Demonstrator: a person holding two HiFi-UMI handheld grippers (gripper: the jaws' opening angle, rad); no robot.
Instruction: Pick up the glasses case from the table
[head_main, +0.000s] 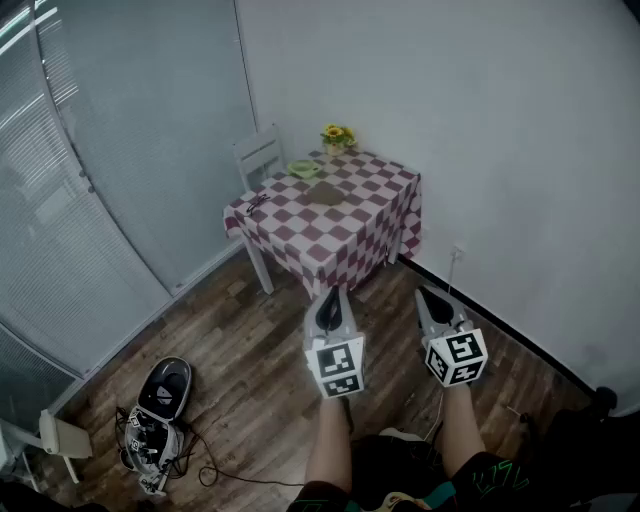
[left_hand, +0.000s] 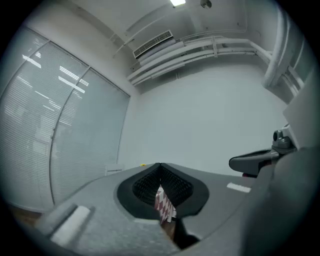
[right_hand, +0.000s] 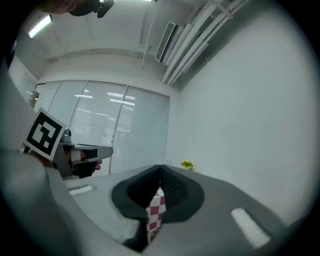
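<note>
At far corner of room, against white wall (head_main: 480, 120): bench (head_main: 345, 235) with red-and-white checked cloth. Near middle of bench top: glasses case (head_main: 327, 193), flat and brownish, lying free, touched by neither tool. Behind it, toward wall: green dish (head_main: 303, 169) and yellow flowers (head_main: 338, 135). Near left edge of cloth: small dark item (head_main: 255, 203), too small to identify. At left rear of bench: white chair (head_main: 258, 152).

Left tool (head_main: 329, 297): held level over wooden floor (head_main: 250, 350), well short of bench, pointing toward it. Jaws closed, tips meeting, nothing gripped; only a sliver of checked cloth visible through gap behind tips. Right tool (head_main: 434, 300): just beside left tool, parallel, same heading. Jaws fully closed, empty, checked cloth likewise visible beyond them
</note>
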